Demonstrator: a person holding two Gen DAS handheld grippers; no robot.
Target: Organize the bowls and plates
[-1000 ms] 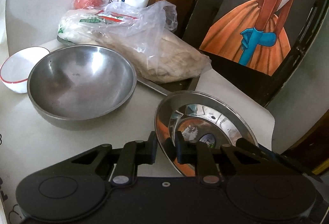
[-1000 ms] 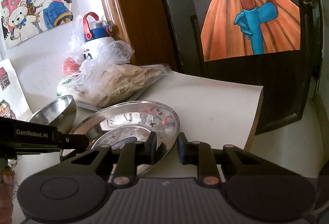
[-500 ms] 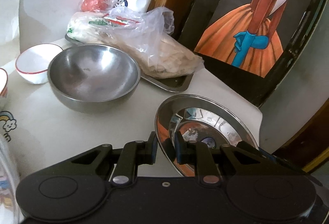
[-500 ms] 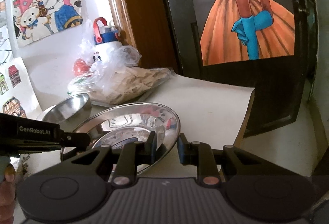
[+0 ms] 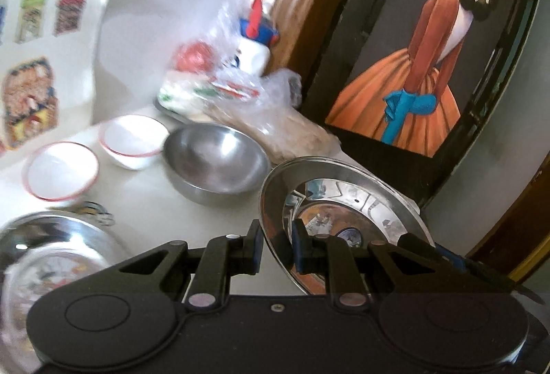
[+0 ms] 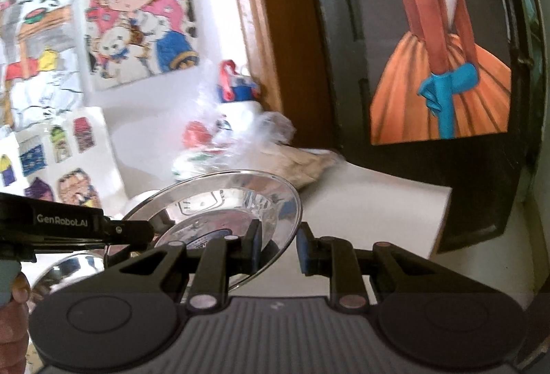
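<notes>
In the left wrist view, the left gripper (image 5: 276, 245) sits at lower centre with its jaws clamped on the near rim of a steel plate (image 5: 347, 202), which tilts up toward the right of the frame above the white table (image 5: 144, 212). Just left of the plate's upper edge a steel bowl (image 5: 216, 161) rests on the table. Further left stand two white bowls with red rims, one (image 5: 132, 140) in the middle left and the other (image 5: 60, 173) nearer the left edge, the two just beside each other. A second steel plate (image 5: 51, 257) lies blurred in the lower left corner. Behind the steel bowl, in the upper middle, a clear plastic bag (image 5: 275, 112) of food rests on a tray, with a white bottle (image 5: 256, 44) behind it. In the right wrist view, the right gripper (image 6: 277, 246) is at lower centre; its jaws stand apart with the held plate's (image 6: 220, 202) right rim passing between them, the left finger over the plate and the right finger just off the rim, so it grips nothing. The left gripper's (image 6: 144, 229) arm reaches in from the left edge to the plate's opposite rim. A dark door (image 6: 429, 64) bearing a picture of a figure in an orange dress fills the right side.
</notes>
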